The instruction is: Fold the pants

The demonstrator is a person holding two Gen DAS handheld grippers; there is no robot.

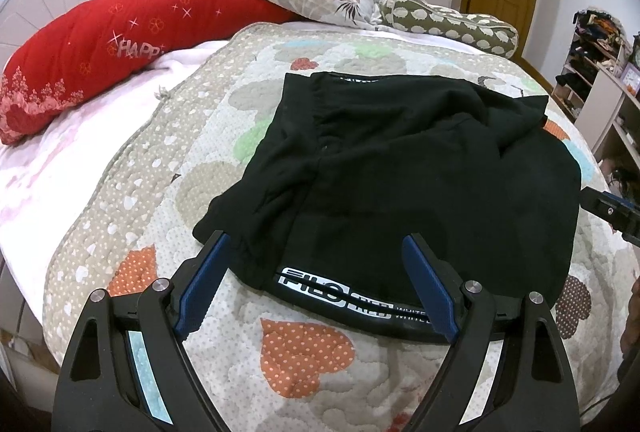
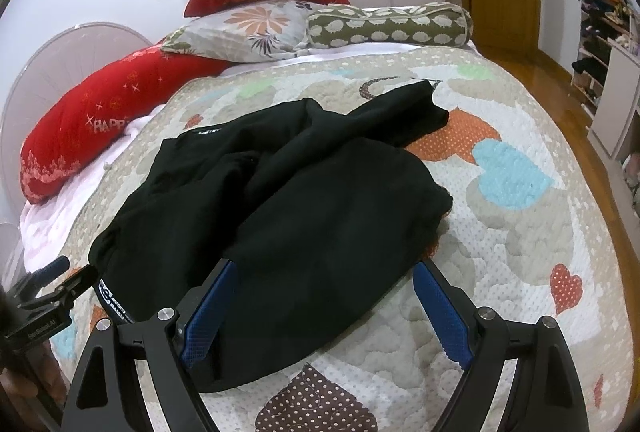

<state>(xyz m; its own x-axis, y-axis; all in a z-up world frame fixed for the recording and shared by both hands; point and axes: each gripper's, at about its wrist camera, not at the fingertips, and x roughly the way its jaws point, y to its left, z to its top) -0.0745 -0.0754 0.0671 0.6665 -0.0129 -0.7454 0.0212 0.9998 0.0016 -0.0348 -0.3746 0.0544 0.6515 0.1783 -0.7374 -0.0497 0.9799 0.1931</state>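
We had the pants [image 1: 400,176] lying on the quilt [image 1: 160,192], already doubled over into a lumpy black bundle, so we'd guess we were mid-fold. Left gripper [image 1: 316,260] hung over the waistband end, jaws wide, gripping nothing; right gripper [image 2: 324,296] was the same at the near edge. Next move probably needed pinching that edge and smoothing it. No containers anywhere, just pillows [image 2: 248,28].
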